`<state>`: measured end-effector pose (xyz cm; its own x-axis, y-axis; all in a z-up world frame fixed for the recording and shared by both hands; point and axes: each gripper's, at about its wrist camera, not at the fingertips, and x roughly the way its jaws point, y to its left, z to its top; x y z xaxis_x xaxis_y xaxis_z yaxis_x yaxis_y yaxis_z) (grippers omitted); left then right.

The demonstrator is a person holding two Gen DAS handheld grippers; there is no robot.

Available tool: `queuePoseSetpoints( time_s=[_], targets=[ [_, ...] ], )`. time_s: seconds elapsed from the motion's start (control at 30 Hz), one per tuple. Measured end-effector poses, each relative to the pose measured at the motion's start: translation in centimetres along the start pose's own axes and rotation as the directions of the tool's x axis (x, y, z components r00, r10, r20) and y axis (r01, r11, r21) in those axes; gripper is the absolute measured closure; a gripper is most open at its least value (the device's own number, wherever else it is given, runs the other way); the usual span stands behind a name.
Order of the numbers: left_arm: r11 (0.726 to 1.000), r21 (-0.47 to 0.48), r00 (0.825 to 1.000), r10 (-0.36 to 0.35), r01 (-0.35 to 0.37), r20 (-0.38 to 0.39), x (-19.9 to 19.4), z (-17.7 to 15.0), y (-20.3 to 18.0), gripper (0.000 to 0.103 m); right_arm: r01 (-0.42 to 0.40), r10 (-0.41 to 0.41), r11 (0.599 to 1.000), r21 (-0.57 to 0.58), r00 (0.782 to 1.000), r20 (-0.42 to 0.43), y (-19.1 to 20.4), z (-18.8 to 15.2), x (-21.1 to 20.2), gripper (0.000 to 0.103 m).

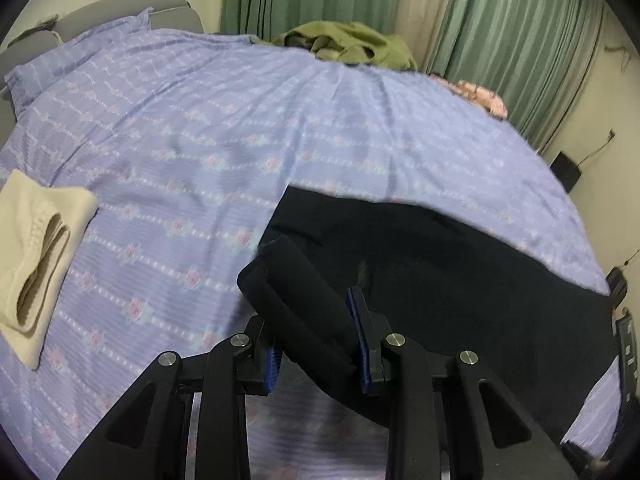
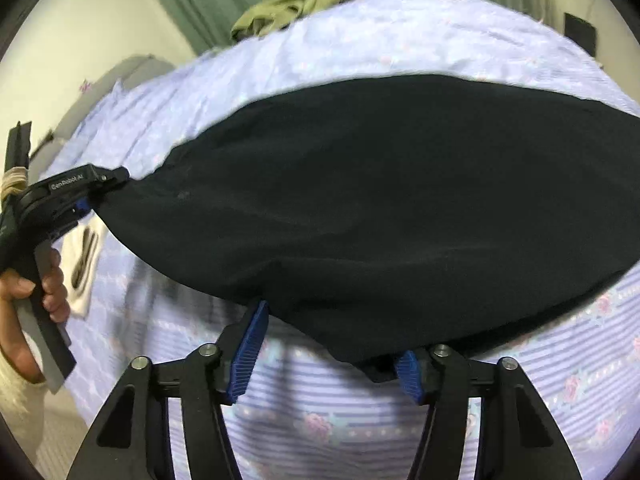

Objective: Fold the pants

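Note:
The black pants (image 1: 440,264) lie across a lilac flowered bedsheet (image 1: 224,128). My left gripper (image 1: 316,336) is shut on a bunched edge of the pants, lifted a little off the sheet. In the right wrist view the pants (image 2: 360,200) spread wide in front. My right gripper (image 2: 332,344) has its blue pads apart, with the near edge of the pants hanging over the right pad (image 2: 408,372); the jaws are open. The left gripper (image 2: 80,196) also shows there at the left, clamped on the pants' end, held by a hand.
A folded cream garment (image 1: 36,252) lies on the sheet at the left. An olive garment (image 1: 348,44) and a pink patterned cloth (image 1: 480,96) lie at the far edge. Green curtains (image 1: 520,40) hang behind. A grey headboard (image 1: 120,8) is at the far left.

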<state>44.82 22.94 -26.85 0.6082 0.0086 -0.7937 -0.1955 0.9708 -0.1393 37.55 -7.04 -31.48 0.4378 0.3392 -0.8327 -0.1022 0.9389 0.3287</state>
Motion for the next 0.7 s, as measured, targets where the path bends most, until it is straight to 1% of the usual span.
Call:
queuePoseSetpoints(
  time_s=[0.07, 0.1, 0.13, 0.23, 0.3, 0.43, 0.47, 0.53, 0.57, 0.6, 0.63, 0.67, 0.7],
  targets=[
    [0.999, 0.03, 0.999, 0.038, -0.038, -0.017, 0.3, -1.2, 0.3, 0.074, 0.0, 0.0, 1.0, -0.006, 1.0, -0.027, -0.3, -0.8, 0.2, 0.062],
    [0.997, 0.047, 0.998, 0.056, -0.055, -0.029, 0.6, -1.8, 0.4, 0.074, 0.013, -0.013, 1.0, -0.016, 1.0, -0.025, -0.3, -1.0, 0.0, 0.072],
    [0.996, 0.057, 0.997, 0.067, -0.065, -0.04, 0.8, -2.4, 0.6, 0.074, 0.024, -0.025, 0.999, -0.026, 0.999, -0.027, -0.3, -1.4, -0.2, 0.08],
    [0.996, 0.054, 0.993, 0.077, -0.073, -0.09, 1.8, -4.1, 1.6, 0.073, 0.066, -0.069, 0.996, -0.056, 0.997, -0.04, -0.2, -2.2, -0.7, 0.089],
    [0.996, 0.039, 0.989, 0.079, -0.074, -0.124, 2.8, -4.8, 2.2, 0.073, 0.089, -0.093, 0.994, -0.068, 0.994, -0.059, -0.1, -2.3, -0.4, 0.09],
    [0.996, 0.042, 0.983, 0.084, -0.078, -0.16, 4.1, -5.6, 2.7, 0.07, 0.125, -0.131, 0.99, -0.059, 0.986, -0.103, -0.3, -2.6, 0.4, 0.09],
    [0.995, 0.049, 0.981, 0.09, -0.083, -0.17, 4.3, -5.6, 2.8, 0.067, 0.141, -0.147, 0.988, -0.059, 0.983, -0.11, -0.3, -2.7, 0.5, 0.09],
    [0.992, 0.063, 0.976, 0.12, -0.11, -0.184, 4.1, -5.4, 2.8, 0.057, 0.171, -0.178, 0.983, -0.069, 0.977, -0.117, 0.0, -2.8, 0.4, 0.088],
    [0.988, 0.074, 0.972, 0.144, -0.132, -0.188, 3.8, -5.2, 2.8, 0.047, 0.202, -0.211, 0.976, -0.081, 0.97, -0.124, 0.4, -2.8, 0.2, 0.086],
    [0.98, 0.106, 0.965, 0.184, -0.166, -0.188, 3.2, -5.0, 2.6, 0.044, 0.239, -0.25, 0.967, -0.09, 0.958, -0.139, 0.8, -2.9, -0.2, 0.078],
    [0.969, 0.153, 0.961, 0.219, -0.195, -0.168, 2.1, -4.8, 2.2, 0.045, 0.265, -0.276, 0.96, -0.093, 0.95, -0.142, 0.9, -2.9, -0.9, 0.068],
    [0.959, 0.195, 0.962, 0.235, -0.205, -0.141, 0.7, -4.8, 1.8, 0.046, 0.288, -0.299, 0.953, -0.098, 0.945, -0.132, 1.2, -3.0, -1.8, 0.063],
    [0.956, 0.217, 0.966, 0.226, -0.195, -0.124, -0.5, -4.7, 1.6, 0.044, 0.308, -0.318, 0.946, -0.098, 0.942, -0.11, 1.5, -3.1, -3.2, 0.058]
  ],
)
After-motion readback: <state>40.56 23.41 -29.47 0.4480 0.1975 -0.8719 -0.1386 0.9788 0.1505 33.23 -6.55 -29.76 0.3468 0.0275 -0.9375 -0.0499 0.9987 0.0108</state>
